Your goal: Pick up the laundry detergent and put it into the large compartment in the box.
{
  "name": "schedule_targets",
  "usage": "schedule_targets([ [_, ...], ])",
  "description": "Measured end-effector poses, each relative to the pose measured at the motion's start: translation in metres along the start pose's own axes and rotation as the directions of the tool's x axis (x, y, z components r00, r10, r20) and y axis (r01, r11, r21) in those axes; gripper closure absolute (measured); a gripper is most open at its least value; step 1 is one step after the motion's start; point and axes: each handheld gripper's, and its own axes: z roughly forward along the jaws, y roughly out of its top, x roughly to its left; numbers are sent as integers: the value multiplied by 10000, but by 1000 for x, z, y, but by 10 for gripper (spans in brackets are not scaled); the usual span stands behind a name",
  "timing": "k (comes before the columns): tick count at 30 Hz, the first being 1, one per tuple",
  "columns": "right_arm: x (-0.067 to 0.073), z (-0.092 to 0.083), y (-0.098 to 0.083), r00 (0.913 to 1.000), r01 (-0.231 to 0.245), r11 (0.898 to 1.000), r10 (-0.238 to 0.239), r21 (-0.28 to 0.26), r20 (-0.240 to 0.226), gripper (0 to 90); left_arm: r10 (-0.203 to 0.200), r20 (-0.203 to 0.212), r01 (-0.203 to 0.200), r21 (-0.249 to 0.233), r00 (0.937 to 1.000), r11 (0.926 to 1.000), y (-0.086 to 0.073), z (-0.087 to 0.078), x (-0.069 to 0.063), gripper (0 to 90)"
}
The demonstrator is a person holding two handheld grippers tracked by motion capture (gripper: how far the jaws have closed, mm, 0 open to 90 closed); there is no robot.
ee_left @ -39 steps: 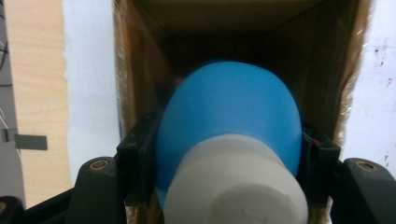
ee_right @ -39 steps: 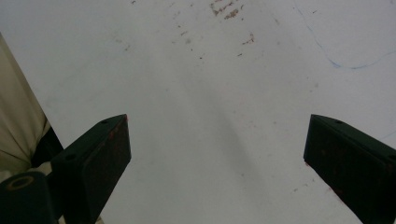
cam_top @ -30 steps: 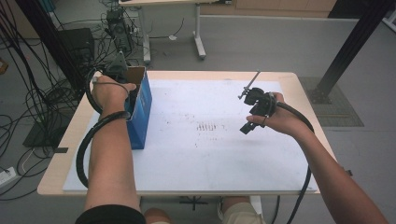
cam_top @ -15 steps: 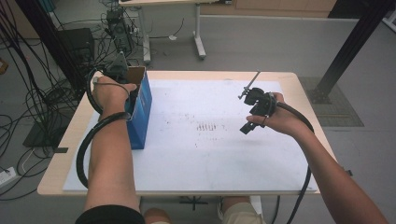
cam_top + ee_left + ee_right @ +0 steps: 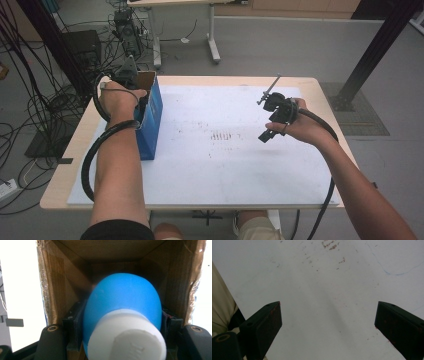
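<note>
Left gripper (image 5: 120, 340) clenched on a blue bottle (image 5: 122, 307) with a white cap (image 5: 127, 337), held inside the open top of the blue-sided cardboard box (image 5: 150, 120) at about 9 o'clock on the table (image 5: 310, 85); the lowering looks nearly done, with release and withdrawal left. Right gripper (image 5: 328, 322) hangs released and empty over the white table sheet near 3 o'clock. Raised marks on the cap are too blurred to read; no other label legible.

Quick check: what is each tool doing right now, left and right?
Left tool: closed on a blue plastic bottle with a white cap, inside the open cardboard box.
Right tool: open, holding nothing, above the white table sheet.
</note>
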Motion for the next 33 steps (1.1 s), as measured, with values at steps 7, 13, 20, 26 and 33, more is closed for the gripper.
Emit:
schedule_targets([
  [7, 0, -1, 0, 10000, -6, 10000, 6, -8, 7, 75, -11, -20, 11, -22, 10000, 10000, 1, 1, -1, 361],
  [13, 0, -1, 0, 10000, -2, 10000, 2, -25, 30, 75, -13, -4, 13, -8, 10000, 10000, 2, 1, 0, 361],
  [20, 0, -1, 0, 10000, 0, 10000, 0, -11, 34, 75, -18, 17, 18, -49, 10000, 10000, 2, 1, 1, 361],
  [26, 0, -2, -2, 10000, -39, 10000, 39, -32, 50, 75, 24, -12, -24, -39, 10000, 10000, 2, 1, -1, 361],
  [33, 0, -4, -3, 9999, -61, 10000, 62, -27, 80, 75, -5, 1, 5, -46, 10000, 10000, 2, 1, 0, 360],
])
